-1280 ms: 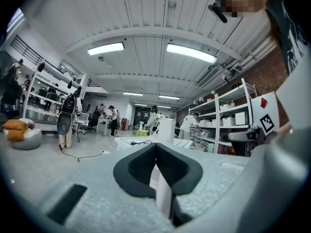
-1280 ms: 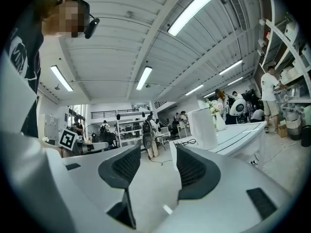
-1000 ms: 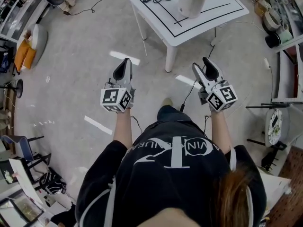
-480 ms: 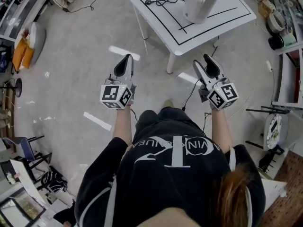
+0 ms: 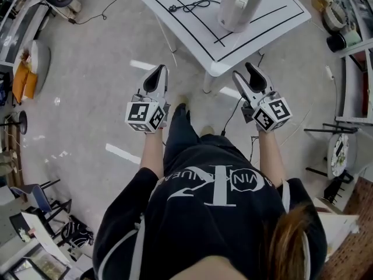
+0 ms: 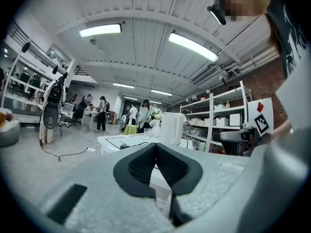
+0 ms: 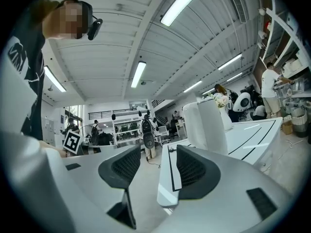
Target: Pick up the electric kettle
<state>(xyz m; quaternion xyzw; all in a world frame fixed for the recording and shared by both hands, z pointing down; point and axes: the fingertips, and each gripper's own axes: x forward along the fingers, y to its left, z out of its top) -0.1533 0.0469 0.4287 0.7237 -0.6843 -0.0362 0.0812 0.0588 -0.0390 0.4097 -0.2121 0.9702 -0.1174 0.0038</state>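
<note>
I am standing on a grey, glossy floor that is reflecting the ceiling lights as bright streaks. I am holding one tool in each hand out in front of me, over the floor and short of the tabletop.

My left tool is clenched: in the left gripper view its dark pads are pressing together at their tips with nothing between them. My right tool is released: in the right gripper view its jaws are standing apart, and only the floor and the edge of the tabletop are showing through the gap.

The kettle is white and is standing upright on the white, square tabletop, which is marked with thin black lines. It is well apart from both tools. A black cord is lying in a loose loop on the tabletop to the left of the kettle. In the gripper views the kettle is rising beyond the jaws.

The room is large and open, with a white ribbed ceiling and long strip lights. Metal shelves carrying boxes are lining a brick wall, and people are standing far off at the back.
</note>
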